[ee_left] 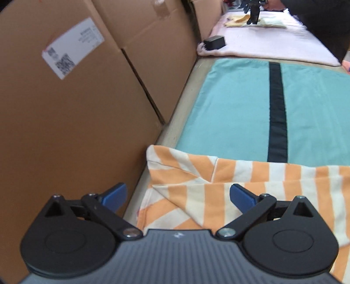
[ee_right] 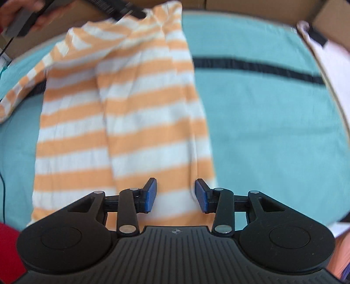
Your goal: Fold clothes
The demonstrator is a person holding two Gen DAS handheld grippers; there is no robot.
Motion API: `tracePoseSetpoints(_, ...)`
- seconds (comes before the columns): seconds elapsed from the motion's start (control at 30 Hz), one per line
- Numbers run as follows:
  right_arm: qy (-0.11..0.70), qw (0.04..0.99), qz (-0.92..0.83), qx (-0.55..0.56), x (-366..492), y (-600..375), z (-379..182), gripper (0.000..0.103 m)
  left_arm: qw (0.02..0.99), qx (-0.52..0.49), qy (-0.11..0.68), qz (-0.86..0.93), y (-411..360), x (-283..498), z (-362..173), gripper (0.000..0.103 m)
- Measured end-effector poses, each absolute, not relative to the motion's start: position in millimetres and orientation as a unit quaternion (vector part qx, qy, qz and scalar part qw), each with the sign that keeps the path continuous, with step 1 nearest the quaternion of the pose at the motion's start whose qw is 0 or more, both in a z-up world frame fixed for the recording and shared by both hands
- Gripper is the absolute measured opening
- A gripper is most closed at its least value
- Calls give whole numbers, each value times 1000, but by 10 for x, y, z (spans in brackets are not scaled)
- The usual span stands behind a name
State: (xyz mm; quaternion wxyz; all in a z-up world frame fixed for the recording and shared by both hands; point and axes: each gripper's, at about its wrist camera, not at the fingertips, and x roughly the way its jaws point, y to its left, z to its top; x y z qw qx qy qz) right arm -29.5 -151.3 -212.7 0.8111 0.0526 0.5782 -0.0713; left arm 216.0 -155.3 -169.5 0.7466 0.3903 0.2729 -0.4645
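An orange-and-white striped shirt (ee_left: 251,187) lies on a teal cloth (ee_left: 240,98), partly folded, with one side laid over the body. My left gripper (ee_left: 178,195) hangs over the shirt's folded corner next to the boxes, jaws wide open and nothing between the blue pads (ee_left: 116,194). In the right wrist view the shirt (ee_right: 122,122) runs lengthwise away from me, a sleeve trailing at the left. My right gripper (ee_right: 176,194) hovers above the near hem, open, with the fabric below it and untouched by the pads. At the shirt's far end a hand (ee_right: 13,13) holds the left gripper.
Cardboard boxes (ee_left: 76,104) wall the left side of the teal cloth, which has a dark stripe (ee_left: 276,109). Beyond it lies a pale pink mat (ee_left: 262,45) with a small black box (ee_left: 215,42), a cream garment and another person's gripper. Red fabric (ee_right: 8,246) shows at my lower left.
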Motion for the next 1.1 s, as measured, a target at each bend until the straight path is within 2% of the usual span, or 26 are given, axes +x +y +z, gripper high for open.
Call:
tracePoseSetpoints(0.17, 557, 821, -111, 50, -532, -1377, -2078, 45, 748, 433, 278, -419, -1599, 1968, -1900, 100)
tracePoseSetpoints(0.3, 528, 836, -138, 62, -552, -1442, -1880, 45, 775, 415, 276, -389, -1533, 1839, -1748, 102)
tracePoseSetpoints(0.37, 526, 836, -153, 45, -547, -1476, -1839, 49, 791, 392, 287, -372, -1467, 1782, -1614, 102)
tracePoseSetpoints(0.43, 523, 837, -158, 30, -554, -1512, -1809, 59, 805, 385, 284, -351, -1403, 1689, -1513, 102)
tracePoseSetpoints(0.8, 533, 846, -15, 4, -941, -1609, -1805, 57, 831, 387, 313, -248, -1169, 1231, -1457, 102)
tracePoseSetpoints(1.1, 496, 868, 25, 7, -1054, -1739, -1816, 54, 854, 352, 366, -112, 100, 1119, -1193, 102)
